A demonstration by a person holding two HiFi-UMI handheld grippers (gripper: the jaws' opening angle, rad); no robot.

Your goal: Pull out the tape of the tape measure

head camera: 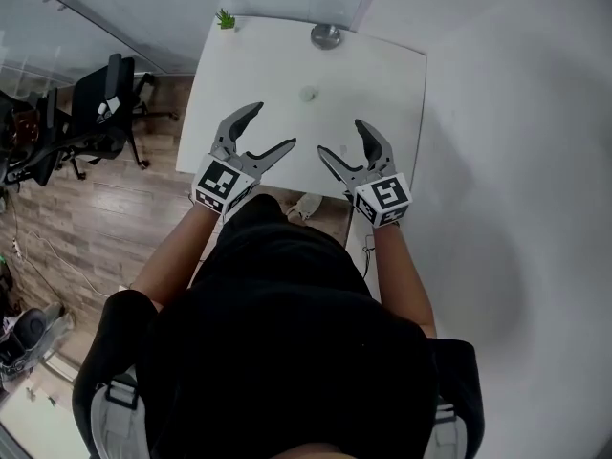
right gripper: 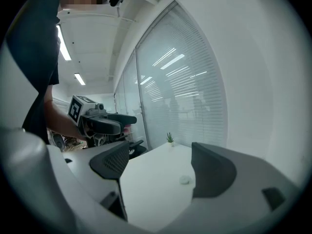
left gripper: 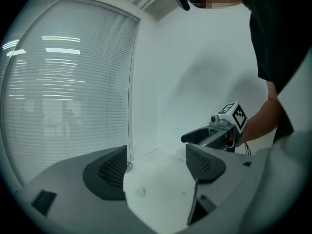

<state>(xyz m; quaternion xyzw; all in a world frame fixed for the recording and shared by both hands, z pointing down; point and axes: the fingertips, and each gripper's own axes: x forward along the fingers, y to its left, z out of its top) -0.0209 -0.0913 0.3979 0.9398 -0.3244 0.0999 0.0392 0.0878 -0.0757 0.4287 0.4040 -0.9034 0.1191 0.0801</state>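
A small pale round object (head camera: 308, 94) lies on the middle of the white table (head camera: 382, 84); I cannot tell whether it is the tape measure. It also shows between my left jaws as the round object (left gripper: 140, 192) and between my right jaws as the round object (right gripper: 185, 180), well ahead of both. My left gripper (head camera: 273, 126) and right gripper (head camera: 341, 136) hover side by side over the table's near edge. Both are open with nothing in them. The left gripper (left gripper: 155, 172) sees the right gripper (left gripper: 204, 135) beside it.
A round metal piece (head camera: 325, 34) sits at the table's far edge and a tiny green plant (head camera: 226, 19) at its far left corner. Black office chairs (head camera: 100, 113) stand on the wooden floor to the left. A white wall (head camera: 516, 161) runs along the right, blinds behind the table.
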